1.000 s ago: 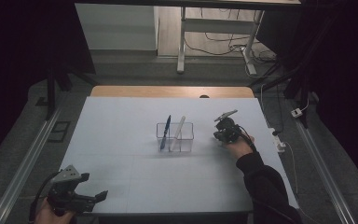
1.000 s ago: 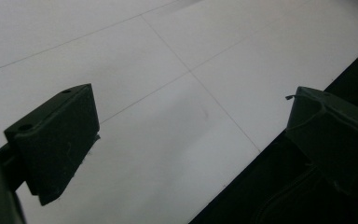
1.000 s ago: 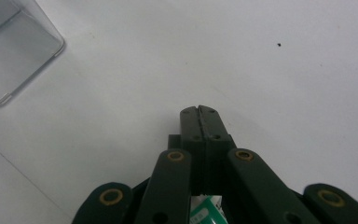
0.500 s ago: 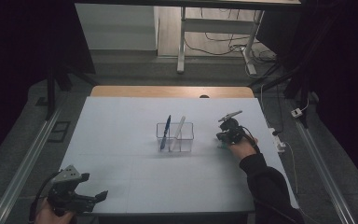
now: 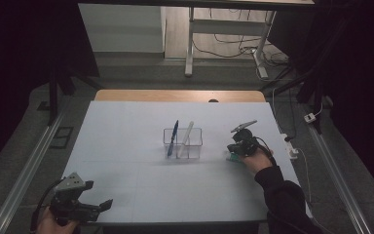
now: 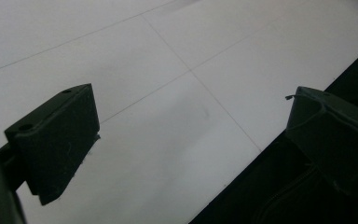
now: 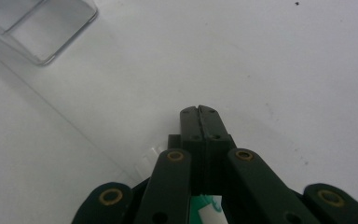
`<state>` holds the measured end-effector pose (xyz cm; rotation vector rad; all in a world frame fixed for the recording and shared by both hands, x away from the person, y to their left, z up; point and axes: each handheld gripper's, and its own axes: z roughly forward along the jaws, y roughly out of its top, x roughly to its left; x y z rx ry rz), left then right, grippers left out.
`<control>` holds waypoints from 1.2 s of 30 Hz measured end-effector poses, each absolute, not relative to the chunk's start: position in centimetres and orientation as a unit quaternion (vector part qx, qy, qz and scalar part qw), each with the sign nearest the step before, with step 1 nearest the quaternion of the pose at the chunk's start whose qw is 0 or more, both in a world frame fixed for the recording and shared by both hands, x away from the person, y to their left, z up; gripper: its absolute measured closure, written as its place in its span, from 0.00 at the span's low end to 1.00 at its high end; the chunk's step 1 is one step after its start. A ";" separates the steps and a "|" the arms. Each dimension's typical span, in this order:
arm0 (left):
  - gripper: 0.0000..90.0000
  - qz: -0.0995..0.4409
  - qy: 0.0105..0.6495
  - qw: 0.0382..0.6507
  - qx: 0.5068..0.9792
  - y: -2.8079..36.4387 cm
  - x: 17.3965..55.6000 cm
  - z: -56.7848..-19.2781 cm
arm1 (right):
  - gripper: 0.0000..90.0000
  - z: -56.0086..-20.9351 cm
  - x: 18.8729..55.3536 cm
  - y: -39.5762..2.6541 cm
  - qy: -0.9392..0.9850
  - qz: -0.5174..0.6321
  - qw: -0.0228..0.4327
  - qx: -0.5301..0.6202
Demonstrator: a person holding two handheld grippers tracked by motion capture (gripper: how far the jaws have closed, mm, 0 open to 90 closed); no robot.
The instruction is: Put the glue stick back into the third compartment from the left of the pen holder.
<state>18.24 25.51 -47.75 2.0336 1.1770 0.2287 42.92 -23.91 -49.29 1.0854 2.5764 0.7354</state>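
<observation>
A clear container [image 5: 182, 143] stands mid-tabletop [image 5: 126, 126], a blue pen [image 5: 174, 136] and a white pen [image 5: 186, 136] leaning inside. The right gripper [image 7: 200, 111], fingers clenched, rests just right of it. The left gripper [image 5: 101, 207] hovers released at the near-left edge.

A white table [image 5: 126, 141] sits in the middle with a strip of bare wood [image 5: 175, 95] along its far edge, and metal rails [image 5: 24, 170] run down the grey floor on either side. Beyond the far edge stands a white frame leg [image 5: 190, 44], with loose cables [image 5: 224, 46] on the floor beside it, and a white plug block [image 5: 311, 117] lies off to the right.
</observation>
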 end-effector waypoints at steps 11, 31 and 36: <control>0.03 0.090 0.461 0.379 0.797 25.5 18.3 -47.8 | 0.99 -47.6 40.7 -26.5 0.875 0.264 0.141 0.381; 0.03 0.091 0.462 0.377 0.798 25.4 18.4 -47.8 | 1.00 -49.0 37.9 -31.6 0.845 0.210 0.144 0.471; 0.03 0.091 0.461 0.377 0.798 25.4 18.4 -47.8 | 1.00 -49.4 38.0 -31.4 0.842 0.210 0.136 0.478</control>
